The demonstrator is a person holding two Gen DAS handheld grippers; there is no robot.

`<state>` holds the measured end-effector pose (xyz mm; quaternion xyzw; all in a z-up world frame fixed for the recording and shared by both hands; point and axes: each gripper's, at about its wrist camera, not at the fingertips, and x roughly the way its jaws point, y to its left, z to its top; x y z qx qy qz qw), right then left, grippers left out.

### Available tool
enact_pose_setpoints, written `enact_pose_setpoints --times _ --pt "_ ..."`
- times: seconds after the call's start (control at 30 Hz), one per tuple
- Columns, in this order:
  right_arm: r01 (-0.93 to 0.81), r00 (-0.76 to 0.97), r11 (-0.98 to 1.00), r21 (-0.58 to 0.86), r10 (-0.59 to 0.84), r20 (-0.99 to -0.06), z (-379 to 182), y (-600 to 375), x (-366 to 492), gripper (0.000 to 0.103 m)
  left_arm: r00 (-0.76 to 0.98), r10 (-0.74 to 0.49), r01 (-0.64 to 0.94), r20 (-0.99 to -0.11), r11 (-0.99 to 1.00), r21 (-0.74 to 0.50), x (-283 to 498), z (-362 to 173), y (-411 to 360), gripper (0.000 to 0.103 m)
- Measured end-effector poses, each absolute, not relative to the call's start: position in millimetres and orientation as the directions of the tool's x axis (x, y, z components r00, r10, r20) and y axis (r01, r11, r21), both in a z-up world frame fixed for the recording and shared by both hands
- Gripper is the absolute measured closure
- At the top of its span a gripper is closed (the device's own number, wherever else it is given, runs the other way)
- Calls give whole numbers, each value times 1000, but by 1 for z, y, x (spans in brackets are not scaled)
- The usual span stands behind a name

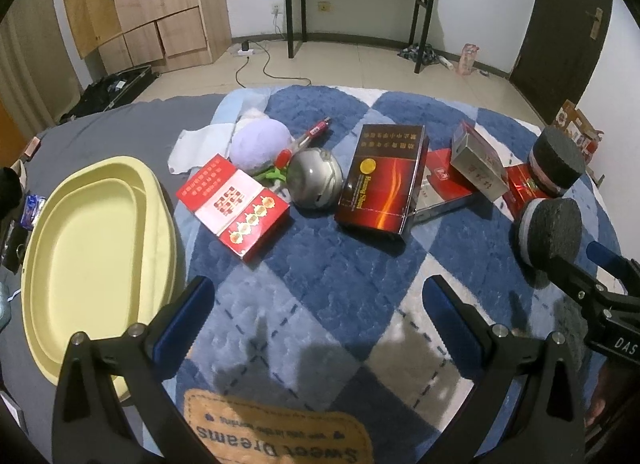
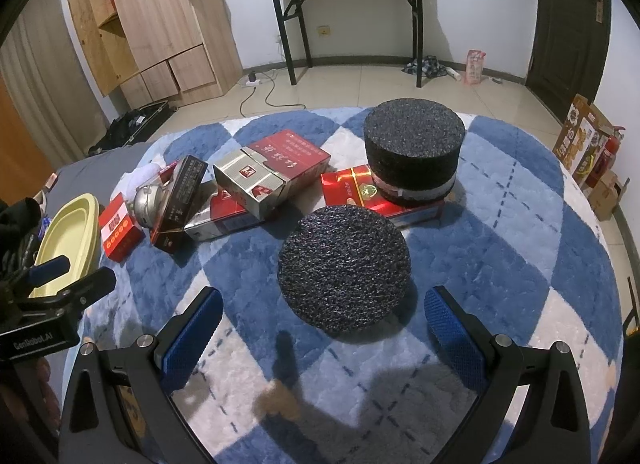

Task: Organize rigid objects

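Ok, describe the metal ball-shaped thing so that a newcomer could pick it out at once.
Start at the blue and white checked blanket and find the pale yellow tray at its left edge. Going right from the tray you pass a red and white box, then a tall dark red box; the silver round container sits between them. It is the only shiny, domed metal thing among flat-sided cartons.

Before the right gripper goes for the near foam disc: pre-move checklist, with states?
1. Right gripper open, holding nothing: ok.
2. Near black round foam disc lies ahead, between the fingers' line, unobstructed: ok.
3. Disc clear of the red glossy box behind it: cannot tell, edges look close.
4. Left gripper open, holding nothing: ok.
5. Pale yellow oval plastic tray has room: ok.
6. Tall black foam cylinder sits steady on the red box: cannot tell.
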<state>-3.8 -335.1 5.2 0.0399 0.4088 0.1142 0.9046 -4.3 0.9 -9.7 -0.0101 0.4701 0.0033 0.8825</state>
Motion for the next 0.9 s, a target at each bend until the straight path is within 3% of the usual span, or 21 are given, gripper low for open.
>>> enact_pose_setpoints --times 0.9 --pt "-181 626 967 177 252 -738 0 -337 0 0 549 -14 -6 -836 1000 -21 -5 -17 1 0"
